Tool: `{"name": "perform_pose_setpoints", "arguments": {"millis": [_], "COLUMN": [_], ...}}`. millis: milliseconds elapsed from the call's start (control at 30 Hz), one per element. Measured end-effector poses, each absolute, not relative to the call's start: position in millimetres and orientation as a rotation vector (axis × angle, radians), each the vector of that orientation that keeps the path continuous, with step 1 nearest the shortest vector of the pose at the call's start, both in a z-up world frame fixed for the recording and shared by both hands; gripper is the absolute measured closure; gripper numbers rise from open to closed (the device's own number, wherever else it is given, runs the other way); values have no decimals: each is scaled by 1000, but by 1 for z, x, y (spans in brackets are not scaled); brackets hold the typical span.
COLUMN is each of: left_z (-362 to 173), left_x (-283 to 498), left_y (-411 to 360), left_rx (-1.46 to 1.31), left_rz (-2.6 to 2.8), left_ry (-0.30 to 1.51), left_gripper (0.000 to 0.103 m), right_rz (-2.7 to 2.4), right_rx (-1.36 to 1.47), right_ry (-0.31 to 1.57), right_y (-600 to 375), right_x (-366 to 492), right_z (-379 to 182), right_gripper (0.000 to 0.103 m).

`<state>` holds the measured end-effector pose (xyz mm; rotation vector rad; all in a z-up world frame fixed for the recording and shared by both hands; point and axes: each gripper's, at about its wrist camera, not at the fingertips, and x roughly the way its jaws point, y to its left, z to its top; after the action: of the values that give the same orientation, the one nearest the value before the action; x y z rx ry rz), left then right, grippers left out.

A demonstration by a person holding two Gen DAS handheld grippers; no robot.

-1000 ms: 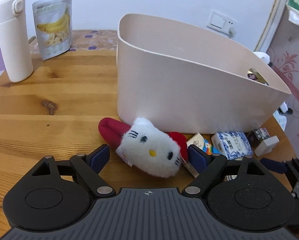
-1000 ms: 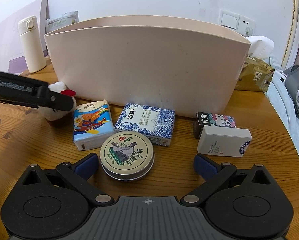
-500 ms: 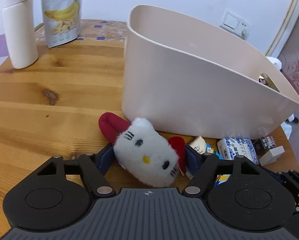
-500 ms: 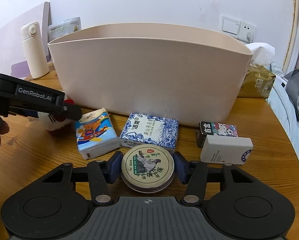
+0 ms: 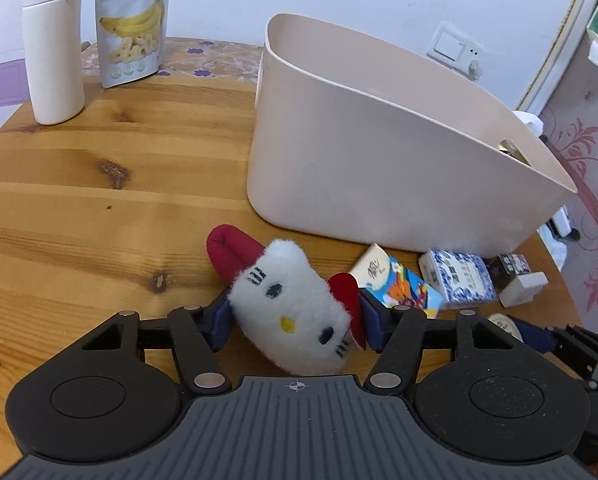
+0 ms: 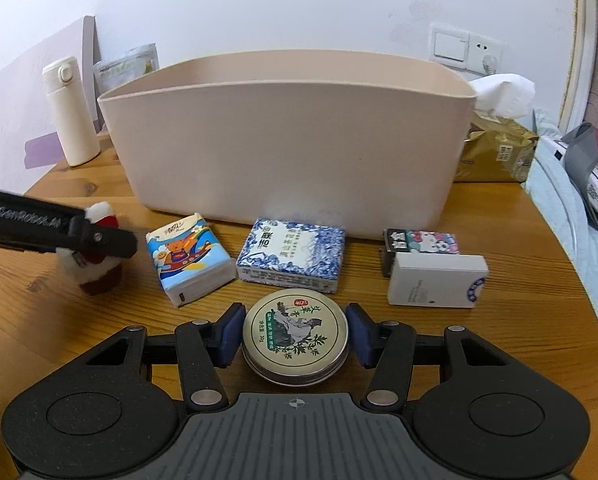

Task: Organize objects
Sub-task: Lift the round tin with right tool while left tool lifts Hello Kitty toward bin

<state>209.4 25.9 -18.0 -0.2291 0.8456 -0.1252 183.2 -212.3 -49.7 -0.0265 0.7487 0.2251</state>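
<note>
A white plush cat with red ears [image 5: 287, 312] sits between the blue pads of my left gripper [image 5: 293, 324], which is shut on it just in front of the beige bin [image 5: 379, 160]. The right wrist view shows that gripper from the side [image 6: 59, 228] with the plush [image 6: 95, 272] low over the table. My right gripper [image 6: 295, 334] is shut on a round tin with a printed lid [image 6: 295, 330]. Before the bin [image 6: 291, 152] lie a bear tissue pack [image 6: 191, 256], a blue-white box [image 6: 291, 256], a small cartoon box [image 6: 423, 240] and a white box [image 6: 435, 280].
A white flask [image 5: 53, 44] and a banana chips bag [image 5: 131, 24] stand at the back left of the wooden table [image 5: 99, 184]. A gold tissue pack [image 6: 495, 152] lies right of the bin. The table's round edge [image 6: 571, 280] borders a bed on the right.
Both grippers went from open to shut, the left on the plush cat, the right on the round tin. Both views have risen a little, showing more of the bin's rim.
</note>
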Motion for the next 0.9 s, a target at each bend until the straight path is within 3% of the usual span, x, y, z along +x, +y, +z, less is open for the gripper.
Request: {"name": "perform_pose_setpoints", "arguments": {"millis": [900], "left_z": [71], "left_x": [158], "left_y": [47], "left_rx": [-220], "left_rz": [-137], "left_ry": [578], "left_gripper": [40], "right_rz": [151], "right_rx": [7], "right_ry": [507], "right_y": [-242], "right_x": [161], "right_z": [35], "right_gripper": [51]}}
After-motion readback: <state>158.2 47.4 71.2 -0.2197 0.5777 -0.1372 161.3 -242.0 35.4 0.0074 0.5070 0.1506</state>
